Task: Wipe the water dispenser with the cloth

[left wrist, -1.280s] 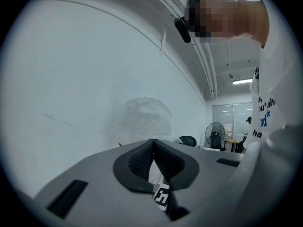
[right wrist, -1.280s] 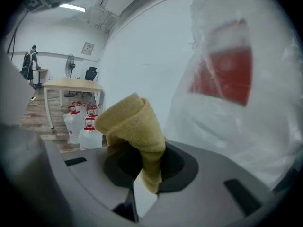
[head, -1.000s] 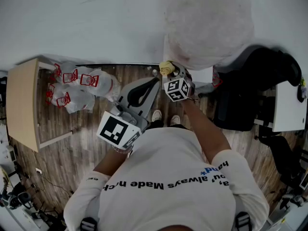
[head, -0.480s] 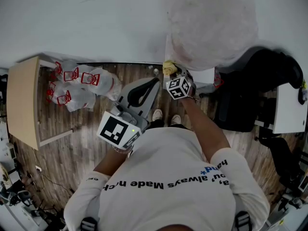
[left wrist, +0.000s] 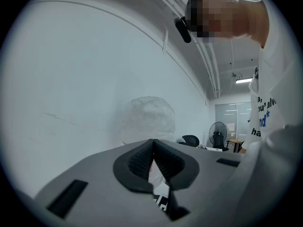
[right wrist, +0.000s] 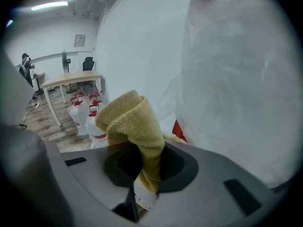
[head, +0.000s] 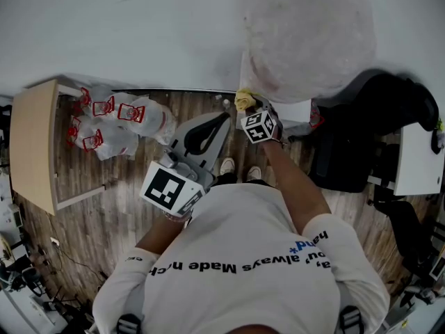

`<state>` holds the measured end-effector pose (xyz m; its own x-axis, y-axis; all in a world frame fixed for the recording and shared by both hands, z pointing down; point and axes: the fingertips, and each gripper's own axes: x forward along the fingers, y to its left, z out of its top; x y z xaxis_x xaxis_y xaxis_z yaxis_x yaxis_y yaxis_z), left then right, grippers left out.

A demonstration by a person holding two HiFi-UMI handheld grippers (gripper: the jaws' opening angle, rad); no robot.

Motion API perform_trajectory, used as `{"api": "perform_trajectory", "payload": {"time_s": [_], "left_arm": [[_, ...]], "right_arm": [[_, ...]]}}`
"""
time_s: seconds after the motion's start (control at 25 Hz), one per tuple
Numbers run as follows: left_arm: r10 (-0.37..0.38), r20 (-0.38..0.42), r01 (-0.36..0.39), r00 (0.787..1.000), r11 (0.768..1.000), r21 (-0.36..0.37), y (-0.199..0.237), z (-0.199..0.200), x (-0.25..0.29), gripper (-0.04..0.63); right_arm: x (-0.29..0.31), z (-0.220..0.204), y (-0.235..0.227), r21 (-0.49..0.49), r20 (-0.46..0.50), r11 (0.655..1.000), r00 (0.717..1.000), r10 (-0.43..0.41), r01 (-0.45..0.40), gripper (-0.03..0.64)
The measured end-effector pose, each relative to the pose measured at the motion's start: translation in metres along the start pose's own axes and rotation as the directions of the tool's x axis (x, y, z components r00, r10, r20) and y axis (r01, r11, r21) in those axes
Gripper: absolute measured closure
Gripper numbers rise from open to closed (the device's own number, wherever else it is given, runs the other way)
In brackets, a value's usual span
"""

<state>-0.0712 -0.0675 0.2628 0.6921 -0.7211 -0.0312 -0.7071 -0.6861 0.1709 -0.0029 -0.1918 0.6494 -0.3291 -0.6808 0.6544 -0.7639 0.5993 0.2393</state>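
- Our right gripper (right wrist: 142, 167) pinches a folded yellow cloth (right wrist: 132, 126). The cloth rises in a thick loop above the pressed jaws.
- Just to the right of that gripper stands the water dispenser (right wrist: 236, 79), wrapped in cloudy plastic. From these views we cannot tell whether the cloth touches it.
- From the head view, the right gripper (head: 248, 108) holds the cloth (head: 243, 100) at the lower left edge of the dispenser (head: 306, 40), which stands against the white wall (head: 139, 33).
- Our left gripper (left wrist: 152, 144) has its jaws pressed together with nothing between them. It points toward the dispenser (left wrist: 147, 119), well short of it.
- In the head view the left gripper (head: 222, 119) is below and to the left of the right one, apart from the cloth.
- Farther left of both grippers, water jugs (head: 115, 124) with red caps sit on the wooden floor (head: 90, 221) beside a light wooden desk (head: 31, 145).
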Motion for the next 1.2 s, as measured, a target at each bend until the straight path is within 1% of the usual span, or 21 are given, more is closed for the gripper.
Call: {"api": "perform_trajectory", "payload": {"time_s": [0.2,1.2], "left_arm": [[-0.002,0.000,0.002,1.000,1.000,-0.004,0.000,0.001,-0.001,0.577],[-0.007,0.010,0.007,1.000,1.000,-0.012,-0.011,0.002,-0.001,0.577]], "right_arm": [[0.000,0.001,0.001,0.029,-0.010,0.999,1.000,0.023,-0.023,0.551],[-0.019,-0.014,0.014,0.065,-0.001,0.998,1.000,0.026,-0.026,0.552]]}}
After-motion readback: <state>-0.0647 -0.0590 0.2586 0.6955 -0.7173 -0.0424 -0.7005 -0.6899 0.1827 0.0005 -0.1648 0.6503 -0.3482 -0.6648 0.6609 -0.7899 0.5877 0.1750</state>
